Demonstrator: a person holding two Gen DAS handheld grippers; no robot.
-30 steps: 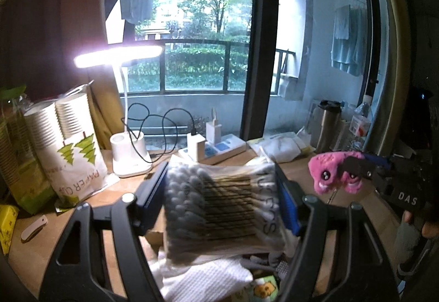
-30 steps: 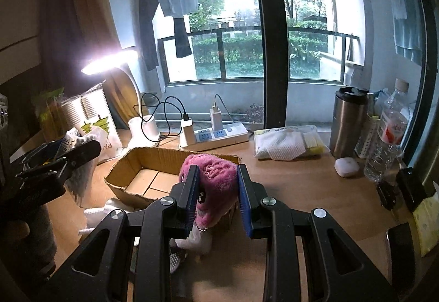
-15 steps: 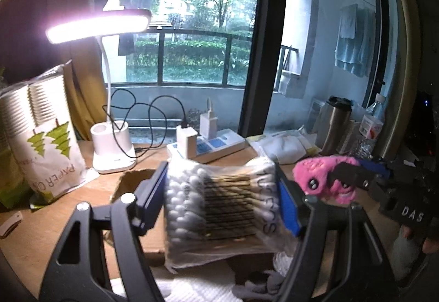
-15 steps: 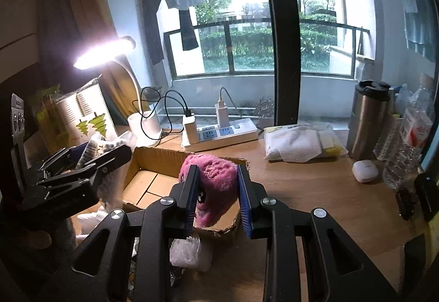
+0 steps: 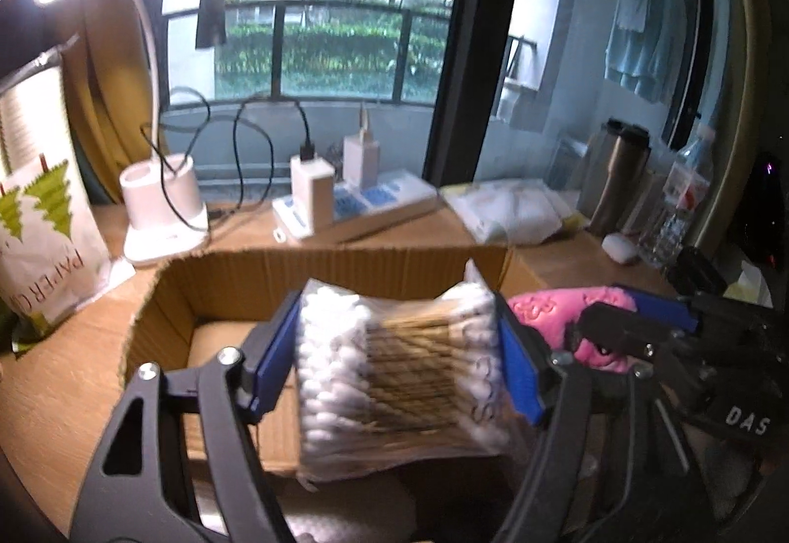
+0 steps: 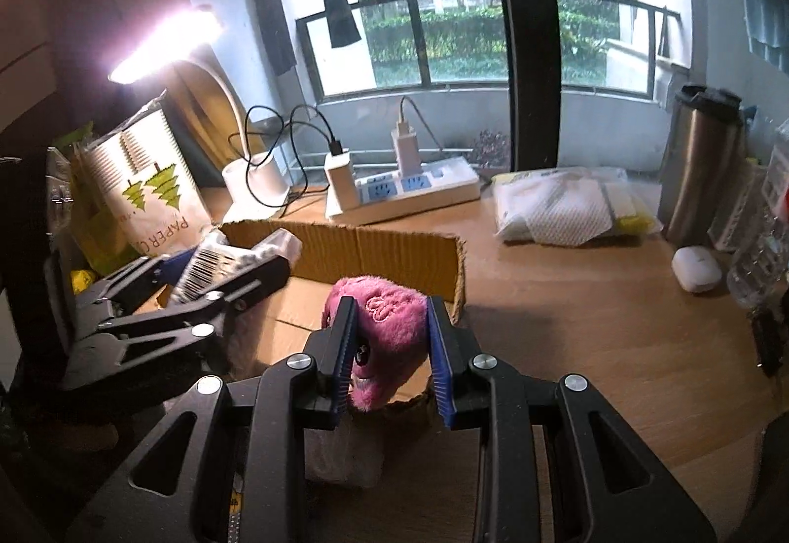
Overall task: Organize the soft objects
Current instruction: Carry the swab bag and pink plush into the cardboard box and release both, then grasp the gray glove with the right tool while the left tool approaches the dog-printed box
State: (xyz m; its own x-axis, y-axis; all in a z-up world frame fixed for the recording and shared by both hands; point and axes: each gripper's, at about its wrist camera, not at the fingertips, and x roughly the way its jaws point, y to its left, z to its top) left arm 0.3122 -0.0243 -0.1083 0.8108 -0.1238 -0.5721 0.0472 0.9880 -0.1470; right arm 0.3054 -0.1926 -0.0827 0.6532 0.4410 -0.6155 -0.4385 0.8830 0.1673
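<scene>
Cotton swabs (image 5: 394, 370) in a clear packet sit clamped between the pads of the left claw (image 5: 397, 363), above the open cardboard box (image 5: 325, 267) on the table (image 5: 54, 375); the sticks run crosswise from pad to pad. The right wrist view alone shows the packet's barcode side (image 6: 207, 269). The right claw (image 6: 389, 348) grips a pink plush toy (image 6: 389, 321) over the box's near corner, its eye (image 6: 362, 351) facing down toward the camera; the left view catches only its embossed side (image 5: 552, 308).
</scene>
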